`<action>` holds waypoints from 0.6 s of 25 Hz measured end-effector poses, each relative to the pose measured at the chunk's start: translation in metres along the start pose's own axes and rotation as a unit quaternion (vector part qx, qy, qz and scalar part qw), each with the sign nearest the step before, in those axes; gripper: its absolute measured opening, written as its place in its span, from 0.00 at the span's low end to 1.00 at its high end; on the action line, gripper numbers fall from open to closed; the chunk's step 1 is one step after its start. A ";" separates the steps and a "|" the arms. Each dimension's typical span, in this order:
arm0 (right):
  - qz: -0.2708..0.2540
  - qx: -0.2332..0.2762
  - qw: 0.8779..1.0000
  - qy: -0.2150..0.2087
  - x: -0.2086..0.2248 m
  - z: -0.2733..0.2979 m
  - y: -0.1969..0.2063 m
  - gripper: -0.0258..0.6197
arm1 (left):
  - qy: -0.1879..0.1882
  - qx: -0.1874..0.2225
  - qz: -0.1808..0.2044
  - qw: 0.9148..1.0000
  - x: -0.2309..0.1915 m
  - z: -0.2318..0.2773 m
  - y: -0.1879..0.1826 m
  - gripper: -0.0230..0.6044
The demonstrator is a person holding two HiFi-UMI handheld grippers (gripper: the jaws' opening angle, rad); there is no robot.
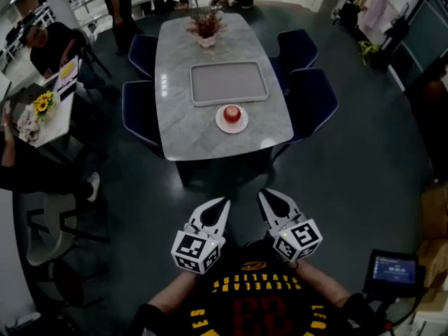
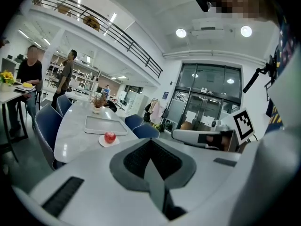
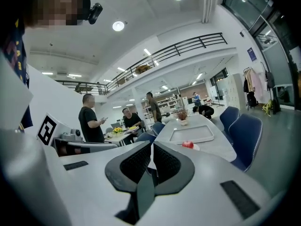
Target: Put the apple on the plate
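Apple [image 1: 232, 112] sitting on plate [image 1: 220, 123] — left gripper [image 1: 224, 203] and right gripper [image 1: 264, 194] hovering well apart from it, jaws together, empty.

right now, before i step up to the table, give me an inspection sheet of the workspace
surface: marble table, mostly bare
job's things: apple sits on the plate near the table's near edge
clutter: empty tray behind the plate; potted plant at the far end
grippers: left gripper and right gripper are both shut on nothing, held close to the person's body, well short of the table
cables: nothing seen
surroundings: blue chairs on both sides of the table; people at a side table to the left and others beyond the far end
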State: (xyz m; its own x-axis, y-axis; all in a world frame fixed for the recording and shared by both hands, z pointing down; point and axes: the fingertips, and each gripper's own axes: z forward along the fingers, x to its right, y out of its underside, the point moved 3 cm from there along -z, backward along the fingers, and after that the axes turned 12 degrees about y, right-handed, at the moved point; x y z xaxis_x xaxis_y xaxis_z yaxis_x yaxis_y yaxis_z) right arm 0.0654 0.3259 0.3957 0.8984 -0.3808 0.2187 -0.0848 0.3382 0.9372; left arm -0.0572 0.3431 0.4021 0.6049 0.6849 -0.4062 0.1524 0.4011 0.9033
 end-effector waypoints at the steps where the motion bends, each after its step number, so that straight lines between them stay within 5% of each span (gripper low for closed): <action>1: 0.000 -0.001 1.000 0.003 0.001 0.003 -0.001 0.05 | 0.001 0.000 -0.001 1.000 -0.004 0.001 -0.001 0.04; 9: 0.006 -0.015 1.000 0.012 0.018 0.030 0.000 0.05 | -0.001 -0.009 -0.003 1.000 -0.032 0.023 -0.009 0.04; 15: 0.009 -0.022 0.999 -0.021 0.035 0.074 -0.007 0.05 | -0.028 -0.014 -0.003 1.000 -0.055 0.044 -0.020 0.04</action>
State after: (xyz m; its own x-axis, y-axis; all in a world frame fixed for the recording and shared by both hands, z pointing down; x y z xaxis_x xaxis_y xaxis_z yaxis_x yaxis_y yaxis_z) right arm 0.0650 0.2464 0.4167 0.8776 -0.4105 0.2475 -0.0810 0.3819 0.9206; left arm -0.0595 0.2709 0.4123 0.6466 0.6479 -0.4025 0.1348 0.4223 0.8964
